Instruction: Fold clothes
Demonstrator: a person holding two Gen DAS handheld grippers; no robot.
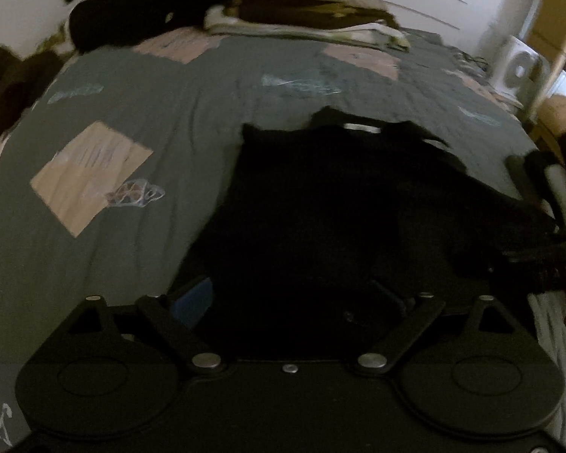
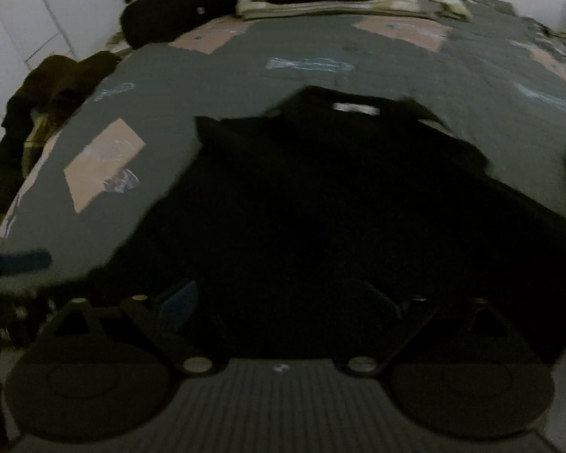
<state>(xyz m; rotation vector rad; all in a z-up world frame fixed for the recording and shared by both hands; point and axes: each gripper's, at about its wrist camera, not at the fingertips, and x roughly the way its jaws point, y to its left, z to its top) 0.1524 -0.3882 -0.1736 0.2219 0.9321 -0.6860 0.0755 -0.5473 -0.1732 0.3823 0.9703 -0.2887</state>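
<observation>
A black garment (image 1: pixel 339 204) lies spread flat on the grey bedspread (image 1: pixel 177 105), its white neck label (image 1: pixel 358 127) at the far end. In the left wrist view my left gripper (image 1: pixel 294 298) hovers over the garment's near edge, open, with its blue-padded fingers (image 1: pixel 192 302) wide apart and nothing pinched between them. In the right wrist view the same black garment (image 2: pixel 339 207) fills the middle, label (image 2: pixel 354 107) at the far end. My right gripper (image 2: pixel 283 300) is open above the near hem and grips nothing.
A stack of folded clothes (image 1: pixel 305 19) and a black pile (image 1: pixel 132 19) sit at the bed's far end. Dark clothes (image 2: pixel 49 94) hang off the left side. A white fan (image 1: pixel 520 68) stands at the far right. The bedspread (image 2: pixel 207 87) has pink patches.
</observation>
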